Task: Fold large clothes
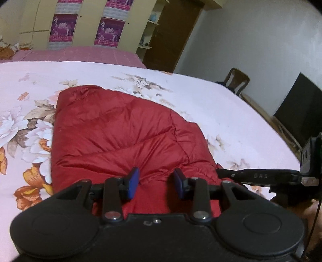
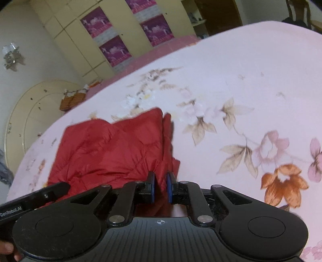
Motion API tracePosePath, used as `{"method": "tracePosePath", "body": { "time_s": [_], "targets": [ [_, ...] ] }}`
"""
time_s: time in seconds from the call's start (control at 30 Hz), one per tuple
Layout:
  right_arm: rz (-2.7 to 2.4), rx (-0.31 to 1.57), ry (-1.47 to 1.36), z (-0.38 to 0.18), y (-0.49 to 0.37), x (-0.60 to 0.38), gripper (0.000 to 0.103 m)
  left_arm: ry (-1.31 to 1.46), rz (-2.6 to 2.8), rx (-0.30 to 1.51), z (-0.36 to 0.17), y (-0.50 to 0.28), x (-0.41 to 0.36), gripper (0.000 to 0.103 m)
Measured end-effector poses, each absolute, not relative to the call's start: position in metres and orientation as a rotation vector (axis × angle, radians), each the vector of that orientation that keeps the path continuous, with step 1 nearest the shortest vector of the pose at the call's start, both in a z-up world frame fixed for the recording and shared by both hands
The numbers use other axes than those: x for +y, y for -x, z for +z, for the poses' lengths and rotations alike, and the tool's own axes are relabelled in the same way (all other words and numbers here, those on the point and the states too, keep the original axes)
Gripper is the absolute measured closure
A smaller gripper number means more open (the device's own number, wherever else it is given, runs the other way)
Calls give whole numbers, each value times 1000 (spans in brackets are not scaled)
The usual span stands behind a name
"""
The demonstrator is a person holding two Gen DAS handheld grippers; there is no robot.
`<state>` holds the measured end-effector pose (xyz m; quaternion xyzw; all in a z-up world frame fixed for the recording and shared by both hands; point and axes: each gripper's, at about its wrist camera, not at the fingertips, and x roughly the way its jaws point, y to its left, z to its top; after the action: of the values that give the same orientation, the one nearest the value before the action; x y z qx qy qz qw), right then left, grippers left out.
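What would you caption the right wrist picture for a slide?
Right gripper closing around the edge of a folded red puffer jacket on a floral bedsheet.

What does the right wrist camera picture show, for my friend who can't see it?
A folded red coat lies on a bed with a pink flowered cover. The right gripper sits at the coat's near edge, its blue pads close together with red cloth between them. Yellow cupboards with purple posters stand behind.

A bed (image 1: pixel 201 96) covered in a pale pink floral sheet fills the room. Behind it stands a cream wardrobe (image 1: pixel 88 18) with purple posters (image 1: pixel 109 31) on its doors, beside open shelves (image 1: pixel 150 26) and a dark wooden door (image 1: pixel 171 36). A wooden chair (image 1: pixel 237 79) sits against the plain white wall (image 1: pixel 261 36).
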<state>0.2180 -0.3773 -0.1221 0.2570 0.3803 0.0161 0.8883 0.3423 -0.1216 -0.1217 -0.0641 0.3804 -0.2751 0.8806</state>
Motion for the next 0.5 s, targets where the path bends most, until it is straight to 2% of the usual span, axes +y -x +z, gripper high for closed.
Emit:
{"method": "tracePosePath", "body": {
  "time_s": [0.2,0.47,0.5],
  "targets": [
    [18,796,-554,-131,-220,-378,91,58,-548,794,-115,-334,-128,67],
    [-9,695,-482,-67,-215,-374,91,56,-505,748,-82,-324,-105,61],
    [5,686,-469,-59,-220,-369,91,60,-489,733,-78,-325,-100,56]
  ]
}}
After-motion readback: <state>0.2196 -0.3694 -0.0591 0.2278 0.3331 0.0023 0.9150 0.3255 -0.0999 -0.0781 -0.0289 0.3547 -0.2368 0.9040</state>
